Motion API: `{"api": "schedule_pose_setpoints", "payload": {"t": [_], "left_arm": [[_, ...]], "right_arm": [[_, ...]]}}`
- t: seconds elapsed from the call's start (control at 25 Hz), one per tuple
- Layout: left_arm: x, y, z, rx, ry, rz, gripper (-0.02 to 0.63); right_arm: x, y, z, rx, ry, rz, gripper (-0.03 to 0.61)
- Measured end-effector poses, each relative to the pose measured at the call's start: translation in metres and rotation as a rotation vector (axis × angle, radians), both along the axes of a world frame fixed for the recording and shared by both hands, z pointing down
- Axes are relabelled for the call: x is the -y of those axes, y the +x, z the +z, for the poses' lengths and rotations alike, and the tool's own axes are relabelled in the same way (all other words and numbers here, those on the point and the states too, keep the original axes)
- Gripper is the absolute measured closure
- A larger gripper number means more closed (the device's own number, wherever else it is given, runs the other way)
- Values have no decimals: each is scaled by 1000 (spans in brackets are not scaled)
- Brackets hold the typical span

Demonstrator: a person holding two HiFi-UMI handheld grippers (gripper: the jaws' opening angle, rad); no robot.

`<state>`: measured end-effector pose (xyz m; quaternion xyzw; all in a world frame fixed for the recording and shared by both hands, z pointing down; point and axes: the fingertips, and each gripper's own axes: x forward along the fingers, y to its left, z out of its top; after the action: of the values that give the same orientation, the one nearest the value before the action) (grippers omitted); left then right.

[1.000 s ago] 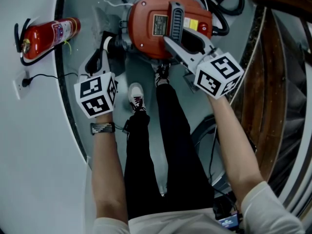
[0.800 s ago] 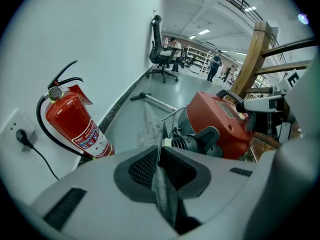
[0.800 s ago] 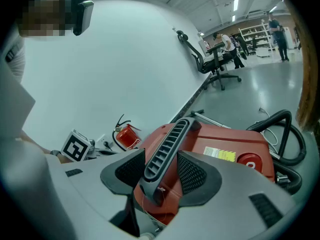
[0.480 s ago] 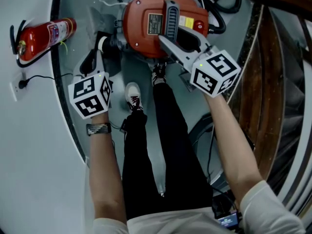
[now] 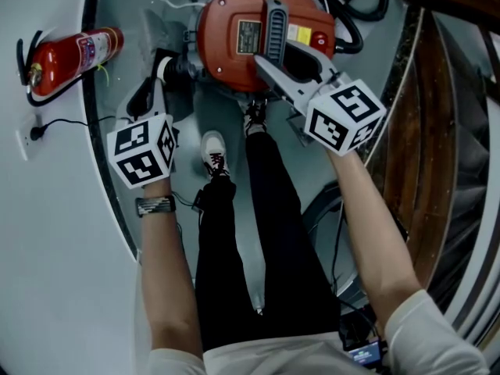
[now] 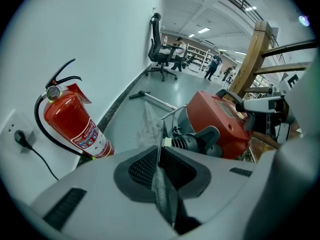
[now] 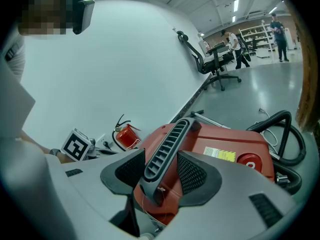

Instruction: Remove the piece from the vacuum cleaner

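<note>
The red vacuum cleaner (image 5: 234,53) stands on the grey floor in front of my feet. Its dark ribbed handle (image 5: 273,30) runs across the top. My right gripper (image 5: 268,66) is shut on that handle (image 7: 167,146), one pad on each side. My left gripper (image 5: 166,69) points down at the vacuum cleaner's left side, beside the black ribbed hose connector (image 5: 181,70). In the left gripper view its pads (image 6: 145,166) stand together, with only a thin pale edge in the seam. The connector (image 6: 192,143) lies just beyond the left gripper (image 6: 160,164).
A red fire extinguisher (image 5: 70,53) leans at the white wall on the left, near a socket with a plug (image 5: 35,131). A black hose (image 5: 359,14) curls behind the vacuum cleaner. A wooden railing (image 5: 437,131) runs along the right. My shoe (image 5: 217,155) is close to the vacuum cleaner.
Only the head view has shifted a little. Both grippers and the vacuum cleaner keep their places.
</note>
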<state>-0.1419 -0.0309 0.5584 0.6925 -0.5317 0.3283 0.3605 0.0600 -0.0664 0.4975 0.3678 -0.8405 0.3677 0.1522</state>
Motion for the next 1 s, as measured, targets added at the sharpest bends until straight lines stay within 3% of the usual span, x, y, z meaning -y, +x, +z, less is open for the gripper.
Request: {"api": "schedule_pose_setpoints", "payload": {"t": [0.24,0.52,0.88,1.0], "left_arm": [[1,-1,0,3,6,23,574],[1,-2,1,-44,-17,-18,538],[22,2,-14,-84,57,80,518],[31,4,-12,-76,42,99,518]], "right_arm": [[0,-1,0,2,0,-1,371],[0,1,-1,-3,6,9,371],[1,1,-2,-11,26,18,371],[0,0,-2,-3,14,12,371]]}}
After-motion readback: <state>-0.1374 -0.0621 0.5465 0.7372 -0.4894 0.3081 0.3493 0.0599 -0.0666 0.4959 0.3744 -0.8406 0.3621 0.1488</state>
